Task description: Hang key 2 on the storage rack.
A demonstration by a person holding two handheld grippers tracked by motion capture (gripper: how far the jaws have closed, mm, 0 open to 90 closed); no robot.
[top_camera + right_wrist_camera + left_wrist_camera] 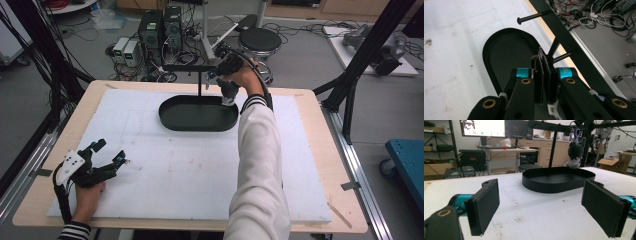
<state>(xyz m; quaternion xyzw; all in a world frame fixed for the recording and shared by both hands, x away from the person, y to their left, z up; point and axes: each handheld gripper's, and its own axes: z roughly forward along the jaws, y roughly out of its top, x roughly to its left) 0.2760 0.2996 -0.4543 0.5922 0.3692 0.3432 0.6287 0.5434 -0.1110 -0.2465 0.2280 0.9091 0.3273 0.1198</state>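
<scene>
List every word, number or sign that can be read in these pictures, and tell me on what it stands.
No text can be read with certainty.
On the brown cardboard box: dark print, too blurred to read.
On the wide monitor screen: content too small to read.
On the grey plush toy, its silver clip and the black oval tray: no text.

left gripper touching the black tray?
Apart. In the high view the left gripper sits near the table's front-left corner, jaws open, with a broad stretch of bare white mat between it and the black tray.
</scene>
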